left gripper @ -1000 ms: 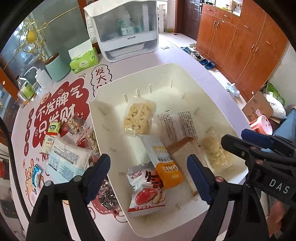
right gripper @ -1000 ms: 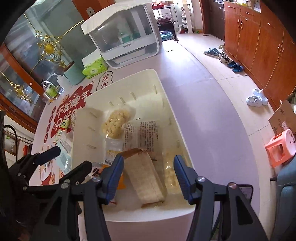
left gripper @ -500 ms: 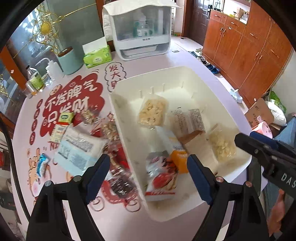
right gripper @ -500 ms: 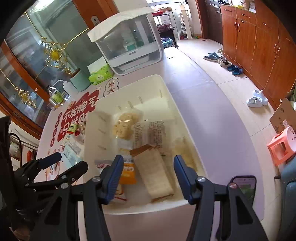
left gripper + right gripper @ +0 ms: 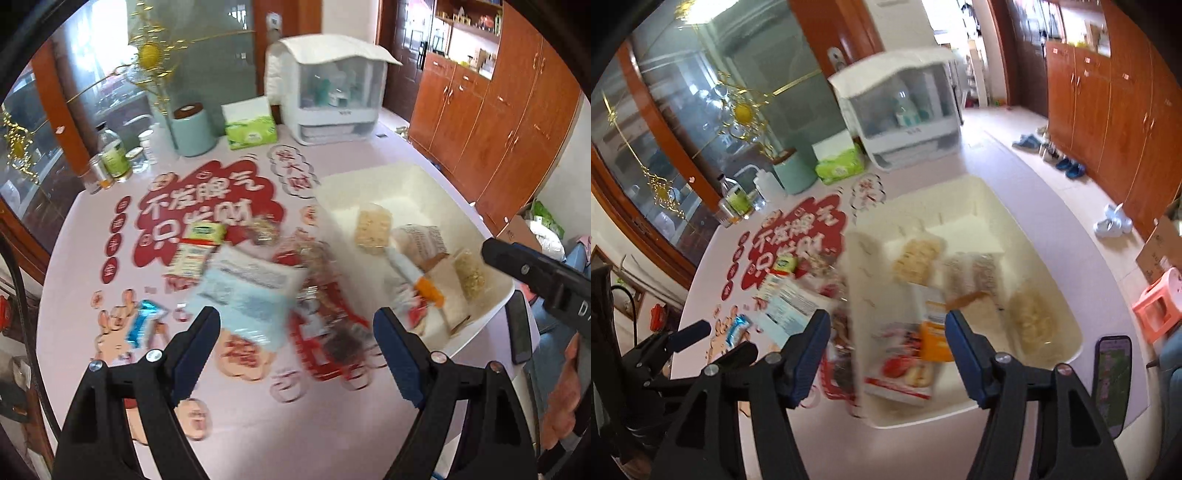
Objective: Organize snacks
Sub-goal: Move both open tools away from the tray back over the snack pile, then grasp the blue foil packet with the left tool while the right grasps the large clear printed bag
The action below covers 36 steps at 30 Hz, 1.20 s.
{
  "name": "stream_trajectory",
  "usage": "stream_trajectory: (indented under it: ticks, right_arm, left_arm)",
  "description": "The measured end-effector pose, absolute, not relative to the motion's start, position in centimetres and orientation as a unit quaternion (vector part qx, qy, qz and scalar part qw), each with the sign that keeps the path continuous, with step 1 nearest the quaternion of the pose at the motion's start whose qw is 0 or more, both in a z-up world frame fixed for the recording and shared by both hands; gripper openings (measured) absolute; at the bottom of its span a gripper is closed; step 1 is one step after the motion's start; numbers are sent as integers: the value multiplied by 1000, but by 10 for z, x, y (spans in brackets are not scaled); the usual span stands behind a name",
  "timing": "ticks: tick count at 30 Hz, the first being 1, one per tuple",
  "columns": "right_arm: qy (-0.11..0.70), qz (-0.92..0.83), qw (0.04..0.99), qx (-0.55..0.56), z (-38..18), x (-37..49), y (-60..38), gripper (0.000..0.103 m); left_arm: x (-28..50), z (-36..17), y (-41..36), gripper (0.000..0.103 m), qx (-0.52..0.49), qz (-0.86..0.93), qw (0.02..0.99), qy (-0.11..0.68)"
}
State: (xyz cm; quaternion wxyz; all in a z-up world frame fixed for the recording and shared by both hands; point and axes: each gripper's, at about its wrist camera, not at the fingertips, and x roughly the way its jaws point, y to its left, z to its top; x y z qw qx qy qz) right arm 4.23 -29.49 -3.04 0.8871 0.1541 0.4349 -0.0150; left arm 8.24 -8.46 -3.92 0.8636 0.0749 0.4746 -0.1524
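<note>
White bin [image 5: 979,206]: on the table's [image 5: 258,424] right side, close to its right edge. It contains two pale puffed-snack bags [image 5: 918,260], a printed clear pack [image 5: 975,275], a tan packet, an orange-ended pouch [image 5: 934,332] and a red-and-white pouch [image 5: 903,363].

Loose snacks: pale blue packet [image 5: 251,291], green-and-white box [image 5: 205,232], small blue wrapper [image 5: 142,325], left of the bin on the red decal.

Left gripper [image 5: 295,354]: angled down above the loose snacks, released, nothing between its jaws.

Right gripper [image 5: 884,356]: angled down above the bin's near left corner, jaws opening, empty.

Bare tabletop along the near edge.
</note>
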Motion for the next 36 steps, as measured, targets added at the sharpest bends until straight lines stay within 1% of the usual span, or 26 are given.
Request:
stream_trajectory:
  ticks: [3,11,16,22,26,30,34,36]
  right_arm:
    - [418,-27,896,148,-17,37,-249,66]
    - [379,-70,912,143,-2,23,-168,66]
    - [390,-79,909,122,1,21,-137,66]
    - [416,-85,900,97,-20,11,-122,66]
    - [452,-83,883,98,-54,12,-123,67]
    - [480,-74,869,98,-84,25,-123,67]
    - [495,-51,861,107,-107,50,-124,67]
    - [501,-39,858,107,-119,68,-123,68]
  left_arm:
    - [81,-33,-29,89,74,-150,873,458]
    - [84,-28,95,89,82,-126,893,425]
    - [93,-34,140,90,82,-126,893,424]
    - [118,-75,144,91,98,-146,874,454]
    - [137,-103,132,91,103,-154,856,482]
    - [160,-118,122,91,98,-165,840,507]
    - [186,-131,119,91,122,-173,826,522]
    - [199,-148,123,91,130,-166,813,543]
